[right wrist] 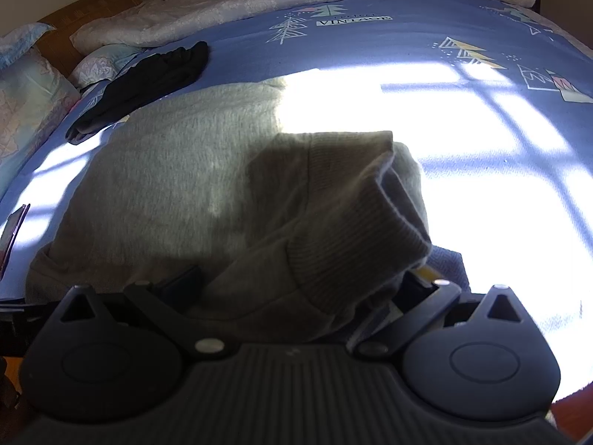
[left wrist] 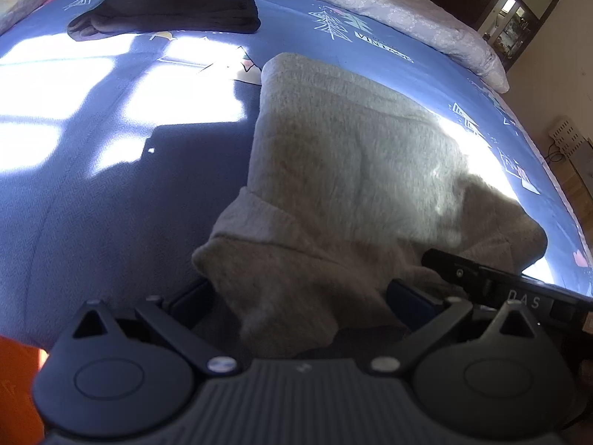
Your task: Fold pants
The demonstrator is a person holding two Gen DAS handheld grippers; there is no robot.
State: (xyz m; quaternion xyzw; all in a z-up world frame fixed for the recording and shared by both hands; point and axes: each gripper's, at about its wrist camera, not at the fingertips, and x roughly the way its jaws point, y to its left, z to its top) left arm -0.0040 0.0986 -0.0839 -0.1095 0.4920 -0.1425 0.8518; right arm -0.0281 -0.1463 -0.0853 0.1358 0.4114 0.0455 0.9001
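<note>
Grey fleece sweatpants (left wrist: 344, 170) on blue printed bedsheet (left wrist: 92, 222), cuffed end raised | step: fold-over in hand, judged partway | next: carry cuffs across, lay edges aligned | left gripper (left wrist: 296, 296) and right gripper (right wrist: 300, 289): fingers spread wide, fabric bunched between; actual clamping cannot be told.

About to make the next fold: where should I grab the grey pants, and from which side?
Grip the grey pants at the ribbed cuff on the near edge, coming from the near side. That thick rolled band stands up off the bed sheet between the right gripper's fingers.
</note>
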